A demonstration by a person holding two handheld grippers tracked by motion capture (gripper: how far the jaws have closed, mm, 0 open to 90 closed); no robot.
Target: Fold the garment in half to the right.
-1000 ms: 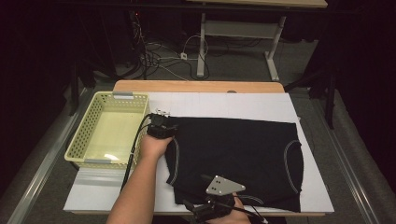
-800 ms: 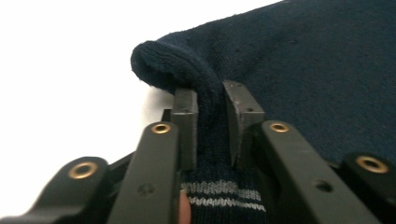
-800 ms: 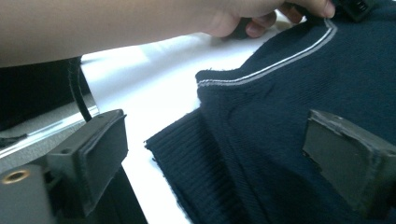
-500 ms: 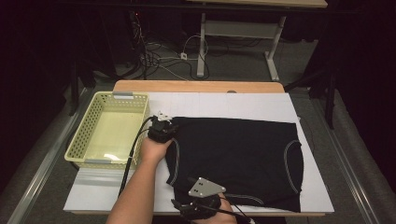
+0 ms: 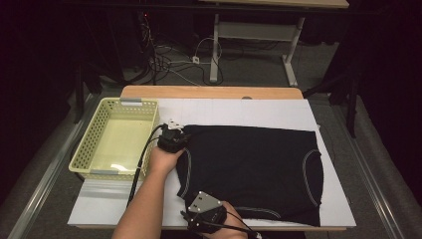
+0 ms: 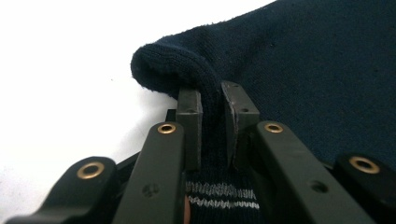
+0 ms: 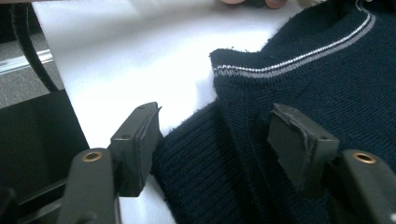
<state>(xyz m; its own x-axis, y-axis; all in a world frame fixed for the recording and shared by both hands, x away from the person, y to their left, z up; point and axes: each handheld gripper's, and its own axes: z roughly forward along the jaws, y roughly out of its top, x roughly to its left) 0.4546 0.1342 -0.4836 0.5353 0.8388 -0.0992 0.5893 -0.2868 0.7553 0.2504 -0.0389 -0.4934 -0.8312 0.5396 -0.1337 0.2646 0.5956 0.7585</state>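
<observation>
Dark knit garment lying flat on the white counter, with a pale yellow basket to the outside of the left gripper. In the left gripper view, the left gripper is clamped on a raised fold of the garment at its far corner; the fabric bulges up just ahead of the pads, and a striped hem lies below them. A second ago this gripper stood at the same corner with its jaws wider, so the pinch has just been completed.

In the right gripper view, the right gripper straddles the ribbed near corner of the garment. Its jaws have just been closing and now stand at a middling gap; cloth lies between them, though the pads probably do not yet press on it, as the view is oblique. Since the earlier frames the right hand has slid along the near edge towards the left arm.

With one corner secured and the other nearly taken, the garment appears ready for lifting or folding once the right gripper shuts.
</observation>
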